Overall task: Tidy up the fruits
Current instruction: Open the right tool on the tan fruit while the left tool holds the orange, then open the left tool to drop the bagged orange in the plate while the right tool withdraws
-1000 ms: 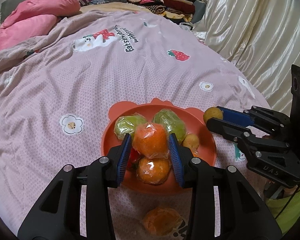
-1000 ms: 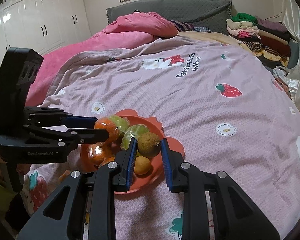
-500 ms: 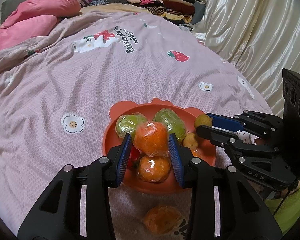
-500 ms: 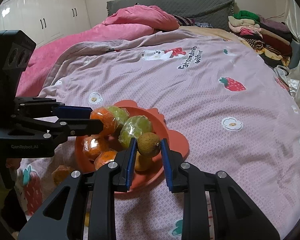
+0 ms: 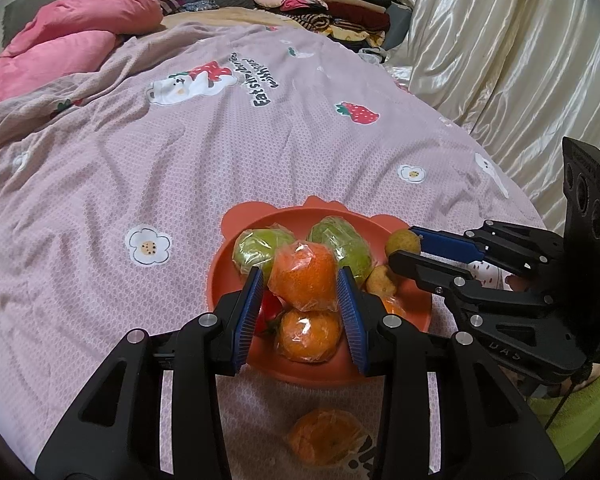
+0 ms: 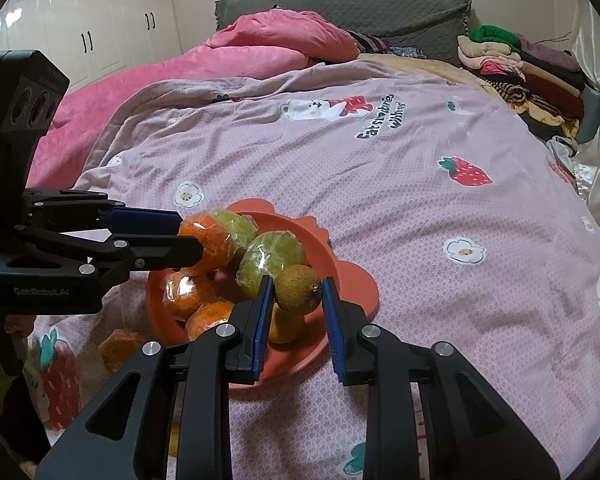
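An orange plate (image 5: 236,248) (image 6: 340,276) lies on the pink bedspread with two wrapped green fruits (image 5: 260,246), wrapped oranges (image 5: 308,334) and a small yellow-brown fruit (image 5: 380,280) in it. My left gripper (image 5: 300,280) is shut on a wrapped orange (image 5: 304,276) (image 6: 204,240) held just above the plate. My right gripper (image 6: 296,298) is shut on a small brown fruit (image 6: 298,294) (image 5: 402,242) over the plate's right rim. Another wrapped orange (image 5: 324,436) (image 6: 120,348) lies on the bedspread in front of the plate.
The bedspread (image 5: 180,140) stretches far behind the plate. A pink duvet (image 6: 228,60) lies at the back left, folded clothes (image 5: 324,4) at the back right, and a cream curtain (image 5: 500,60) hangs along the right side.
My right gripper has carried the brown fruit leftward from beside the plate to above its right rim. My left gripper holds the orange almost still over the plate.
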Motion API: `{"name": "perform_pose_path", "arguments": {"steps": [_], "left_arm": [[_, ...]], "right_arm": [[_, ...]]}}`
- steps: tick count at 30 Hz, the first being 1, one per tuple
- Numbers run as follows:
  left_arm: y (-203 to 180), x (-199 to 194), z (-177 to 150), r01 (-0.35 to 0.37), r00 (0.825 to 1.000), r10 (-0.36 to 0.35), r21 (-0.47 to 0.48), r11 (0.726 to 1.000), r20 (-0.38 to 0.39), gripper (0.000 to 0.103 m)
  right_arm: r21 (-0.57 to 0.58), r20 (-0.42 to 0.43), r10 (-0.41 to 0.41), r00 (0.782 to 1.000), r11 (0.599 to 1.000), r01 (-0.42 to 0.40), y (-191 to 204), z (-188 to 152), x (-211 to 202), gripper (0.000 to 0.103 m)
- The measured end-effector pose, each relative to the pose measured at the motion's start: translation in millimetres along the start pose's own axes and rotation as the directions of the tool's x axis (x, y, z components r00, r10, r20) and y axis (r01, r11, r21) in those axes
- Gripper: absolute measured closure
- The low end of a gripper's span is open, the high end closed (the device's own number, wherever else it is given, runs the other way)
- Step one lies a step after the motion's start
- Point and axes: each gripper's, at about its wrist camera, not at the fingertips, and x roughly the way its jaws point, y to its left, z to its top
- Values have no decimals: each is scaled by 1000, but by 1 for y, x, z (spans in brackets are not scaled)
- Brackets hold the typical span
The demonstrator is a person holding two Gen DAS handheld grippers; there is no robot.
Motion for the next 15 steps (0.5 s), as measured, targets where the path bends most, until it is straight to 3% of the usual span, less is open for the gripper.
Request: {"name": "perform_pose_path", "arguments": {"steps": [9,15], "left_arm": [[1,-1,0,-1,1000,1,0,1000,2,73],[1,-1,0,-2,1000,2,2,1000,1,73]], "right_arm": [[-17,0,5,1000,1000,-5,3,0,0,78],[-13,3,-1,1000,1000,2,1,-1,-3,69]]}}
